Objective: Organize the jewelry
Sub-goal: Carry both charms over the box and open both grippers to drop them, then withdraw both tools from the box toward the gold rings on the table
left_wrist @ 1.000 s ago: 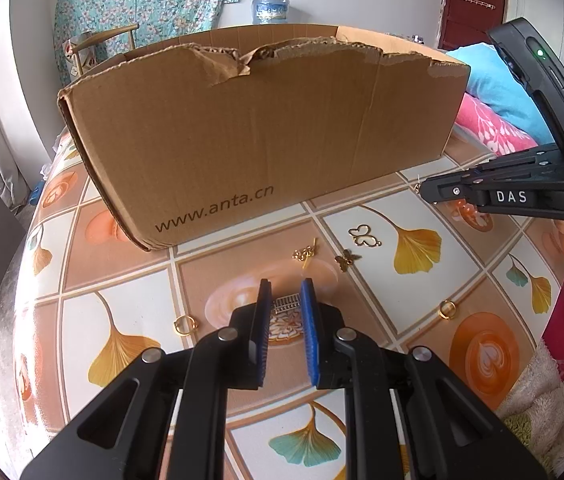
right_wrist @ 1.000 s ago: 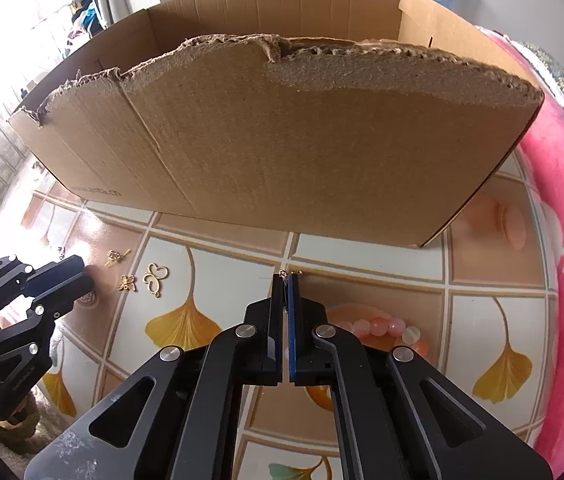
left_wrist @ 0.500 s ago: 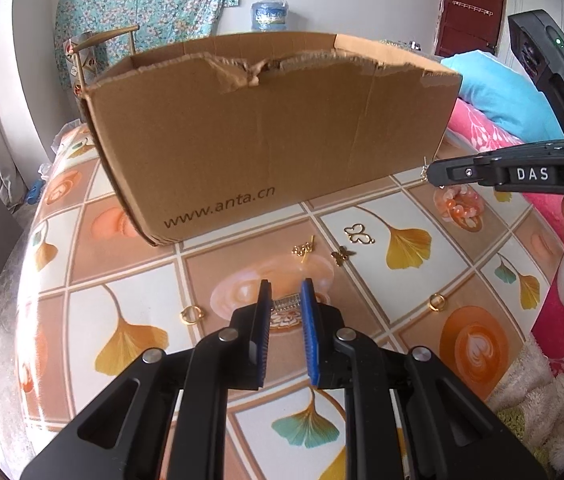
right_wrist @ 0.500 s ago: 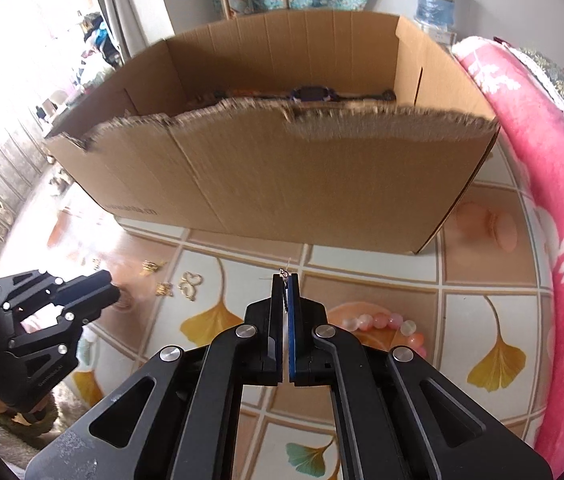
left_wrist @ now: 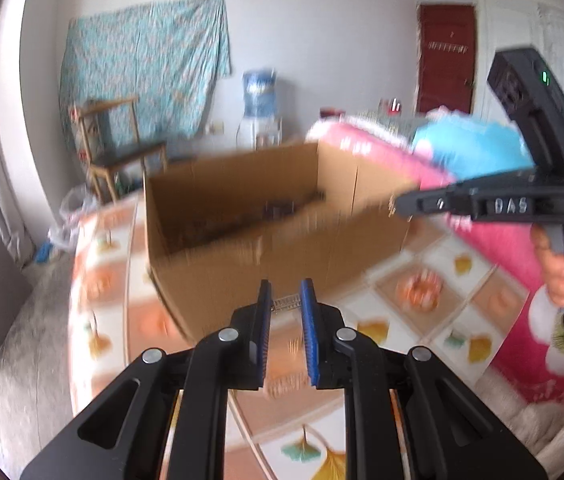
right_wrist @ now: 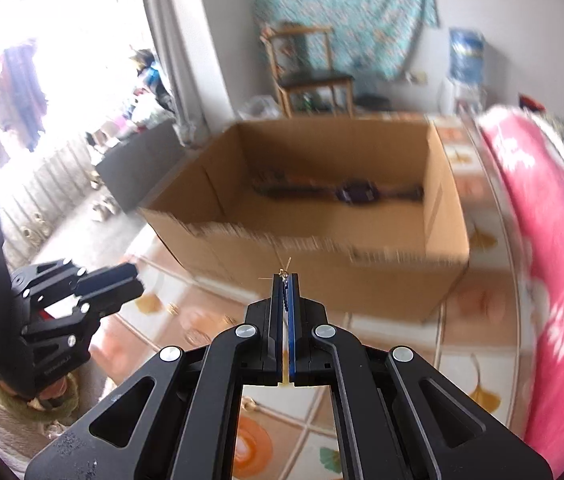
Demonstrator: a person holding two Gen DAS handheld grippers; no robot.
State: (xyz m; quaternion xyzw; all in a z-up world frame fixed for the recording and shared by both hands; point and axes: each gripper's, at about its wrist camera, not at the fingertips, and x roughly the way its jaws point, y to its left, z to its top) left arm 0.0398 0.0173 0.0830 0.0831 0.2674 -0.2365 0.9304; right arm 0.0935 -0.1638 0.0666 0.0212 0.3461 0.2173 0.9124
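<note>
jewelry partly sorted: your right tongs (right_wrist: pixel 285 280) pinch a small gold earring (right_wrist: pixel 284 271), left tongs (left_wrist: pixel 285 300) grip a silver clip (left_wrist: pixel 285 303), brown cardboard box (right_wrist: pixel 362 200) ahead.

I see a table (right_wrist: pixel 366 432) covered in a cloth printed with ginkgo leaves and orange circles. An open cardboard box (right_wrist: pixel 386 280) sits directly on it, its torn front edge toward me. Blur hides any small pieces on the cloth. In the left view the box (left_wrist: pixel 282 252) stands mid-table (left_wrist: pixel 414 320).
</note>
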